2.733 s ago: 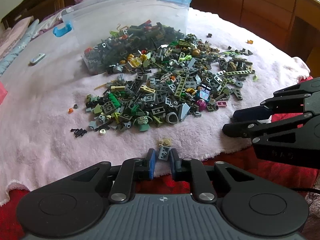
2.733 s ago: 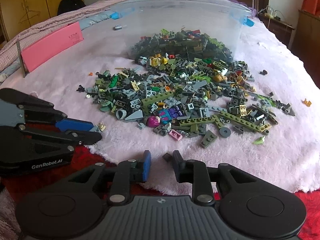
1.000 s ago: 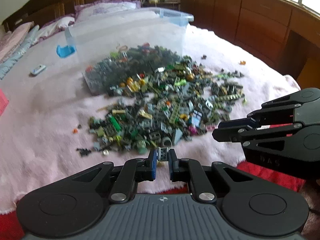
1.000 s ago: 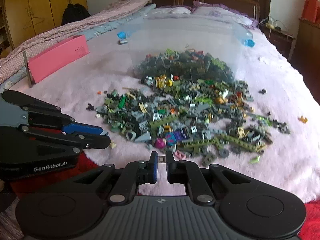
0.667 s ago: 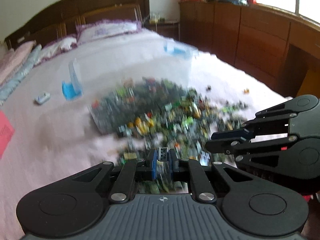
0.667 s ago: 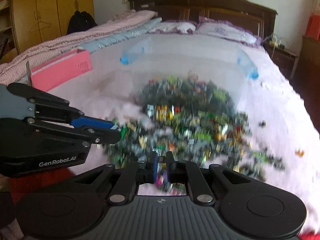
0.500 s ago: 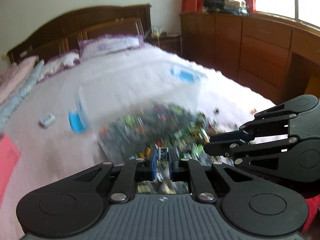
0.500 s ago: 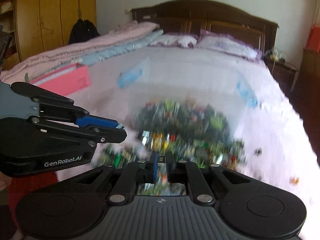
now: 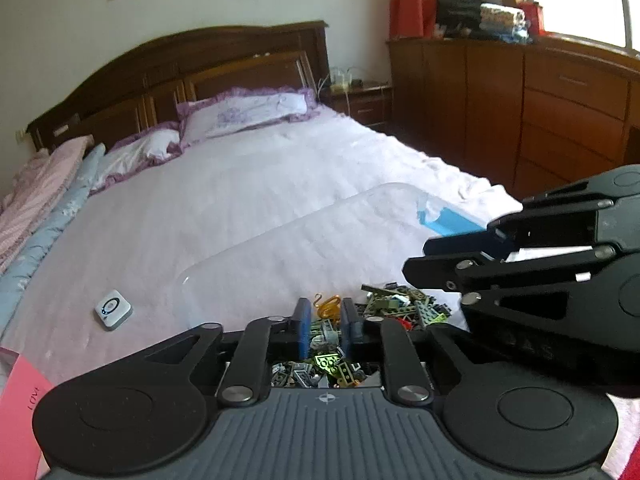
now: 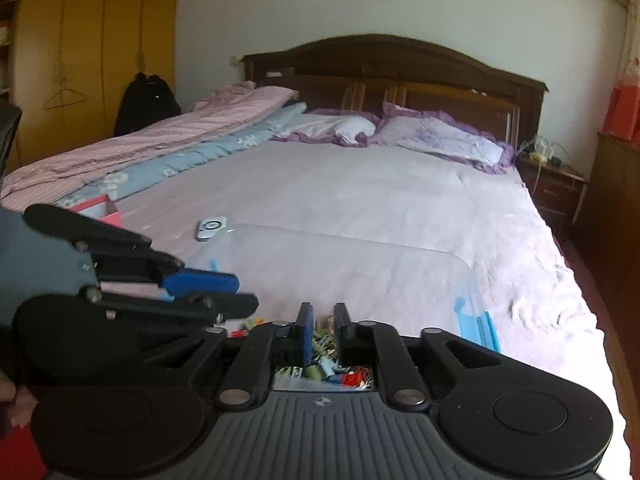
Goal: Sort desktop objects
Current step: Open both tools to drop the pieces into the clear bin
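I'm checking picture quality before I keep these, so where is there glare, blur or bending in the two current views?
Left wrist view: the window at top right is blown out white, the headboard curves from the fisheye lens, and the bricks look sharp. Right wrist view: the left claw is smeared by motion, the bed's right edge glares white, and the wardrobe bows.

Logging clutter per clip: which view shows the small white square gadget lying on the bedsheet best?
The left wrist view: the small white square gadget lies unobstructed on the sheet, large enough to show the dark ring on its face. The right wrist view shows the gadget smaller and foreshortened.
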`<action>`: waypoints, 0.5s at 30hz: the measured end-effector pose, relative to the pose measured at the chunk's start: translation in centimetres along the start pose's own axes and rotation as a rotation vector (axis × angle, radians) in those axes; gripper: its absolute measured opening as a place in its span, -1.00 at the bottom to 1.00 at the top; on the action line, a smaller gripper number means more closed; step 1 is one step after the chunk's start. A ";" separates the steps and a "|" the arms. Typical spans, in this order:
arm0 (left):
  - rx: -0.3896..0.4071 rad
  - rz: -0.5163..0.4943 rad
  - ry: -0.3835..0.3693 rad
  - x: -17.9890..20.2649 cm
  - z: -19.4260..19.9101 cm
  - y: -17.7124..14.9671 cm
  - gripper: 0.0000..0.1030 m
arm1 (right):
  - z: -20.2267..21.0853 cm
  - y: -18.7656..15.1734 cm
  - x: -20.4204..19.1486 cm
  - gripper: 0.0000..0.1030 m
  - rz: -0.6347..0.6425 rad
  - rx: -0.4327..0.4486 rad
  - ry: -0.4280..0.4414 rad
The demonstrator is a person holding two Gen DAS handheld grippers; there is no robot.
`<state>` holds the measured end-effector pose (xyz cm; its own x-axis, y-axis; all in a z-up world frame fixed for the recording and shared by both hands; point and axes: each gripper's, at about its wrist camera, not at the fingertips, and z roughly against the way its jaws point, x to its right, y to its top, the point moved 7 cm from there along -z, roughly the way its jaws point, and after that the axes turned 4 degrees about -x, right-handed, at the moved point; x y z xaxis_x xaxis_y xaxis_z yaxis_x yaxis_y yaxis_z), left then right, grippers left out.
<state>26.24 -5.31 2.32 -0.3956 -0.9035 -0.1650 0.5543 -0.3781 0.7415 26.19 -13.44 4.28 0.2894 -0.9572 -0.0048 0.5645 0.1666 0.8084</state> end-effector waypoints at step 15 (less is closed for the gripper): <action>0.002 0.067 -0.005 1.0 5.4 -6.9 0.45 | 3.8 -6.3 0.2 0.07 -0.046 -0.018 -0.005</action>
<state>18.09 -2.48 0.58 -0.3609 -0.9259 -0.1118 0.5783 -0.3162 0.7521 19.75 -15.60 1.37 0.2592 -0.9651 -0.0387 0.5910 0.1268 0.7967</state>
